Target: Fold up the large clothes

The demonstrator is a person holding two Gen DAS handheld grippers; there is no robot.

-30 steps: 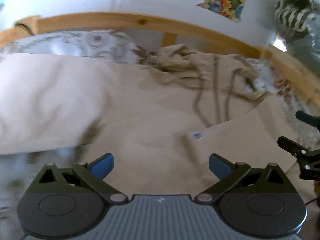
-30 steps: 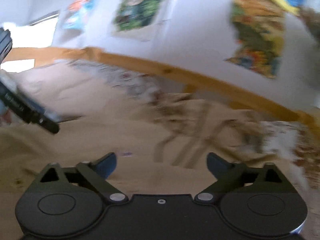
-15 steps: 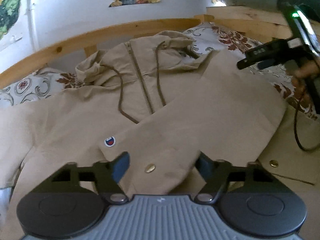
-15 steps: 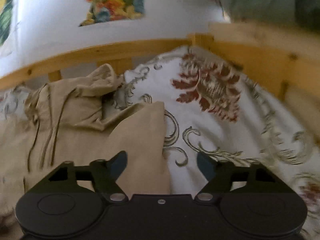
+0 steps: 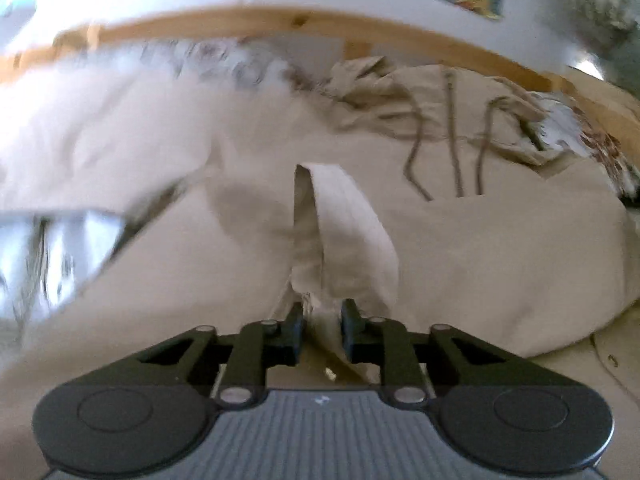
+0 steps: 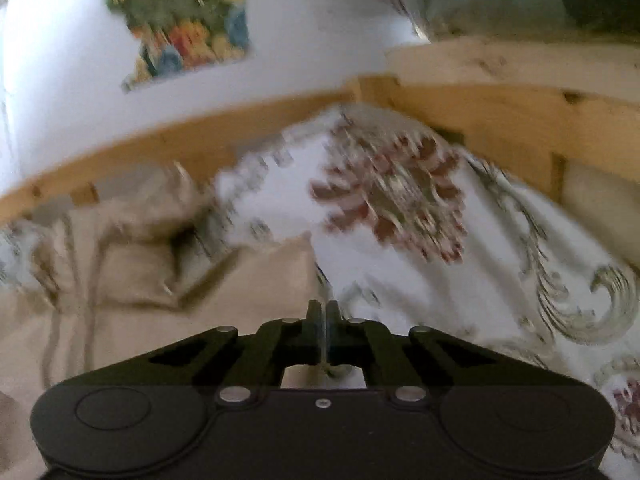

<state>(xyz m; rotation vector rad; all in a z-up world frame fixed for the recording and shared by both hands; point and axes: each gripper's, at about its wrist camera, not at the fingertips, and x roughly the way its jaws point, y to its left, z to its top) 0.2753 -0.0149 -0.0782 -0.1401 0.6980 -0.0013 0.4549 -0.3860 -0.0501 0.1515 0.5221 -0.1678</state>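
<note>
A large beige hooded jacket [image 5: 480, 248] lies spread on the bed, hood and drawstrings [image 5: 452, 136] toward the headboard. My left gripper [image 5: 322, 320] is shut on a raised fold of the jacket's fabric [image 5: 344, 232], which stands up in a loop between the fingers. In the right wrist view the jacket [image 6: 248, 280] lies to the left, its edge running under my right gripper [image 6: 323, 312]. The right jaws are closed together at that edge; whether they hold fabric is unclear in the blur.
A white bedsheet with red-brown floral print [image 6: 400, 208] covers the mattress. A wooden bed frame [image 5: 280, 24] runs along the far side and a wooden side rail [image 6: 500, 112] stands at the right. Posters hang on the white wall [image 6: 180, 20].
Both grippers were open half a second ago and are now closed. The left one has taken hold of a fold of the jacket and lifted it. Both views are blurred by motion.
</note>
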